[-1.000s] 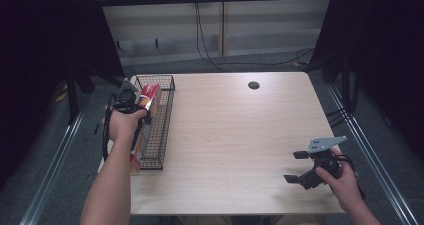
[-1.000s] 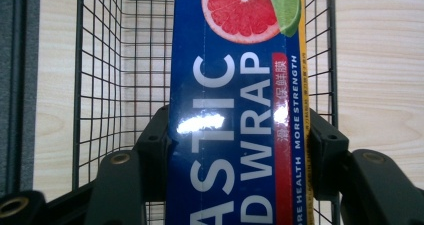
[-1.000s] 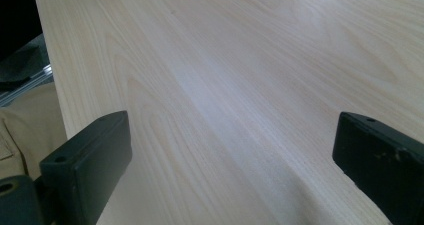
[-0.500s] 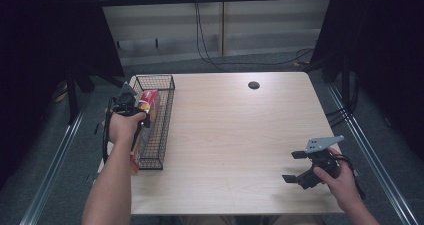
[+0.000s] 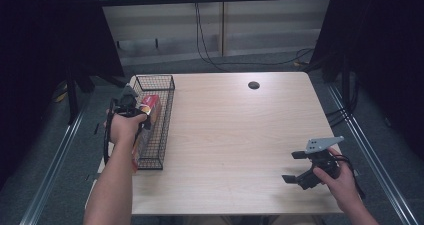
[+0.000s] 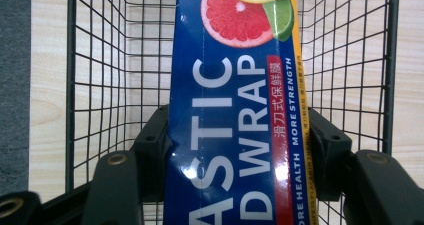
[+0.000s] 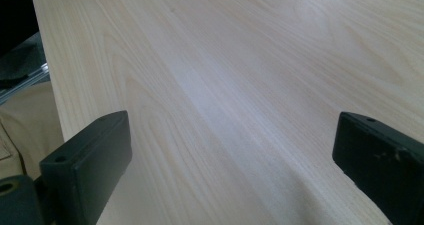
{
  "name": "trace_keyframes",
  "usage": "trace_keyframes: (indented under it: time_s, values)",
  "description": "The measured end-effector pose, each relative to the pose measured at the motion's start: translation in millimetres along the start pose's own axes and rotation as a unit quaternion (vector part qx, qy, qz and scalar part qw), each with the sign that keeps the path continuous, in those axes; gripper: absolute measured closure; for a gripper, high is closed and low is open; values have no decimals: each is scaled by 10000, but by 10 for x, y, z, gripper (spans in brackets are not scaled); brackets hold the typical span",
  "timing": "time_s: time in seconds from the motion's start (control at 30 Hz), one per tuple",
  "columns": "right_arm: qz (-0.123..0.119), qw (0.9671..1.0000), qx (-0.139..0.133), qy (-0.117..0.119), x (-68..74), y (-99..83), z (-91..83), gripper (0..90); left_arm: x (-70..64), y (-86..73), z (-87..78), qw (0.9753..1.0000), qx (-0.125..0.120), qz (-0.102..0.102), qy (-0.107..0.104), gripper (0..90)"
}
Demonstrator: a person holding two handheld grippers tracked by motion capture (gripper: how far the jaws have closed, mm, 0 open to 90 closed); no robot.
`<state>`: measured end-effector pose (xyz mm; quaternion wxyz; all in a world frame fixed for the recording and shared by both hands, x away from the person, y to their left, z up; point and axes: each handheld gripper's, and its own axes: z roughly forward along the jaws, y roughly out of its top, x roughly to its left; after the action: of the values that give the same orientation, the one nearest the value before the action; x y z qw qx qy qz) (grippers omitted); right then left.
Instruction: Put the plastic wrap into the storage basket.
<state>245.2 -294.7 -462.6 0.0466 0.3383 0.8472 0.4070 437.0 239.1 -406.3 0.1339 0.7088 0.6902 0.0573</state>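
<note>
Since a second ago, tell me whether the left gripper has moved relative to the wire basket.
Yes. In the high view the left gripper, shut on the plastic wrap box, has shifted toward the far end of the wire basket, which stays put.

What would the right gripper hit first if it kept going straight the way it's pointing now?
Probably the bare wooden table. The right gripper has its jaws open and tilts down at the tabletop, with nothing lying between or ahead of them; depth is hard to judge.
</note>
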Motion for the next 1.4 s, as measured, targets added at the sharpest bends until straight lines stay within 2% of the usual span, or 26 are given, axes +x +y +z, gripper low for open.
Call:
trace_keyframes:
  time_s: [0.07,0.1,0.23,0.37,0.4,0.47,0.57,0.6,0.67,0.8,0.9,0.97,1.07,1.13,1.17,1.4]
  values:
    - [-26,10000,9,-6,1,-7,1,25,12,5,1,10000,3,60,-29,398]
    - [-35,10000,3,8,-1,-11,2,25,11,4,-3,10000,-8,-12,-41,388]
    - [-4,10000,6,2,-3,-14,-11,25,28,6,-73,9998,-143,-43,-92,366]
    - [-45,10000,3,-32,3,-14,-14,25,16,-18,-172,9996,-230,25,-159,361]
    - [-46,10000,18,-32,7,-13,-16,25,20,-29,-197,9996,-236,74,-119,360]
    - [-41,10000,-3,6,11,-4,-19,25,23,-56,-242,9994,-298,-6,-180,354]
    - [-70,10000,-36,-11,15,20,-25,25,34,-77,-312,9991,-365,-22,-230,352]
    - [-73,10000,-30,-5,17,24,-22,25,49,-78,-335,9991,-367,47,-226,348]
    - [-103,9999,-20,11,15,26,-14,25,49,-91,-361,9988,-390,-34,-279,348]
    - [-83,10000,-16,-11,12,29,-24,25,44,-106,-410,9987,-442,54,-246,342]
    - [-105,9999,-26,-26,0,33,-21,25,45,-122,-451,9977,-557,1,-378,331]
    - [-96,9999,-37,-16,-6,37,-16,25,30,-133,-487,9977,-574,52,-347,331]
    - [-97,9999,-34,-31,3,50,-14,26,8,-157,-539,9972,-604,114,-429,324]
    - [-98,9999,-48,-14,5,53,-14,27,-25,-175,-567,9967,-654,77,-472,322]
    - [-98,9999,-58,-1,7,53,-16,27,-35,-180,-588,9966,-663,146,-477,319]
    - [-121,9999,-22,-41,28,60,-18,27,-164,-194,-673,9944,-772,236,-684,298]
